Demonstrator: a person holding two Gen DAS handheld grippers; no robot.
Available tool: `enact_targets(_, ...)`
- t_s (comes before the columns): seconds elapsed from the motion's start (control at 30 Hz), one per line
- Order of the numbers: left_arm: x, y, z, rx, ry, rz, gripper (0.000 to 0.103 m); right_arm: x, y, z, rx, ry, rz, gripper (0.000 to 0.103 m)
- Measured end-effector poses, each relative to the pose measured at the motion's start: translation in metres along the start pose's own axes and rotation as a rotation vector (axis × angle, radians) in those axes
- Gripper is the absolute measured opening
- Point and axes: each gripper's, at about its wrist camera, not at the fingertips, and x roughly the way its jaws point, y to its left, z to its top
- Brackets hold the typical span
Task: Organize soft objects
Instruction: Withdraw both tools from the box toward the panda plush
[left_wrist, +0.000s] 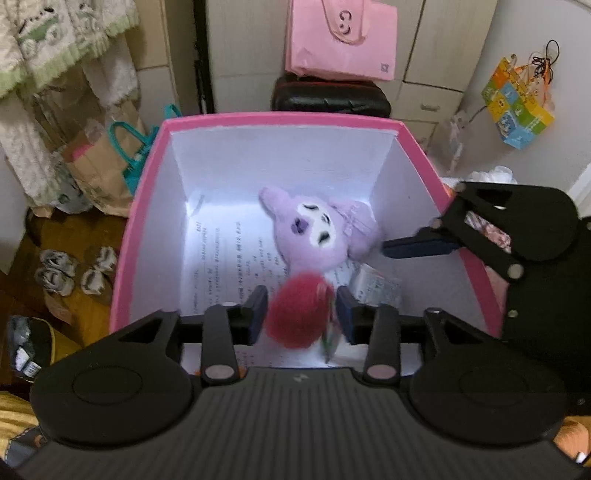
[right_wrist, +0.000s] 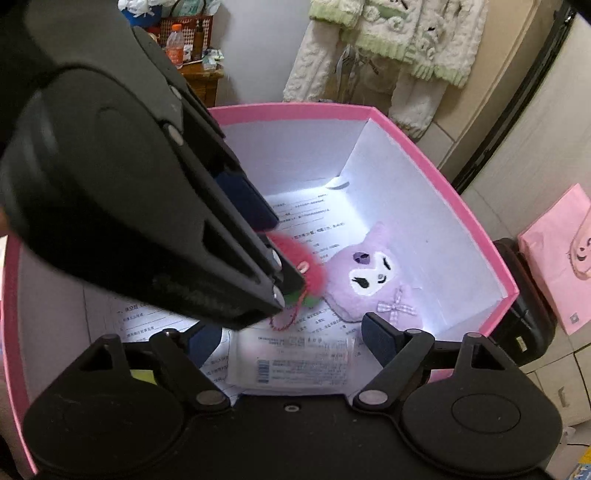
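Hanging over the pink box (left_wrist: 140, 206), I am pointing both claws steeply down into it. My left claw (left_wrist: 301, 314) is sitting low near the box's near edge with a fuzzy red ball (left_wrist: 299, 310) between its two dark blue pads (left_wrist: 258, 314); the ball is blurred, the jaws are standing a little apart on either side of it, and I am seeing slim gaps beside the fluff, so the claw is looking released rather than clenched on it. In the right wrist view the same red ball (right_wrist: 306, 269) is showing just past the tip of the left claw, with a green bit and a red beaded cord (right_wrist: 284, 319) dangling under it. My right claw (right_wrist: 291, 343) is standing wide, grasping nothing, its pads spread over a white packet (right_wrist: 291, 365) lying on the box floor near the near wall. A purple plush toy (left_wrist: 317, 229) with a white face and a checked bow (right_wrist: 397, 306) is lying face up on the printed paper (left_wrist: 229, 258) lining the box floor, towards the right-hand wall and apart from the ball. Beyond the far edge of the box a pink bag (left_wrist: 340, 40) is resting on a black case (left_wrist: 328, 96).
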Motion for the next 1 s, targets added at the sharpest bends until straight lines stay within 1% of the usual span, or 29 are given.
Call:
enact_targets(0.03, -0.004, 0.0, 0.0, 0.004, -0.011, 0.002, 0.047, -0.006, 0.0, -0.002, 0.011, -0.014, -0.006, 0.086)
enact_targets(0.1, -0.012, 0.001, -0.002, 0.017, -0.034, 0.006, 0.056, -0.018, 0.001, -0.007, 0.035, -0.043, -0.008, 0.086)
enact_targets(0.13, -0.017, 0.001, -0.003, 0.02, -0.045, 0.011, 0.057, -0.025, 0.003, -0.009, 0.047, -0.059, -0.008, 0.086)
enact_targets(0.27, -0.04, 0.003, -0.011, 0.029, -0.1, 0.01, 0.059, -0.056, 0.012, -0.021, 0.092, -0.122, -0.013, 0.086)
enact_targets(0.37, -0.061, 0.001, -0.019, 0.045, -0.132, -0.012, 0.061, -0.076, 0.019, -0.029, 0.125, -0.146, -0.032, 0.086)
enact_targets(0.5, -0.087, -0.006, -0.031, 0.091, -0.165, -0.021, 0.062, -0.101, 0.022, -0.035, 0.164, -0.171, -0.043, 0.086)
enact_targets(0.6, -0.107, -0.013, -0.04, 0.131, -0.19, -0.03, 0.063, -0.117, 0.025, -0.04, 0.185, -0.19, -0.033, 0.086)
enact_targets(0.83, -0.143, -0.025, -0.059, 0.176, -0.232, -0.069, 0.066, -0.145, 0.035, -0.048, 0.226, -0.206, -0.047, 0.086)
enact_targets(1.0, -0.164, -0.031, -0.07, 0.193, -0.234, -0.105, 0.068, -0.165, 0.039, -0.057, 0.271, -0.211, -0.019, 0.086)
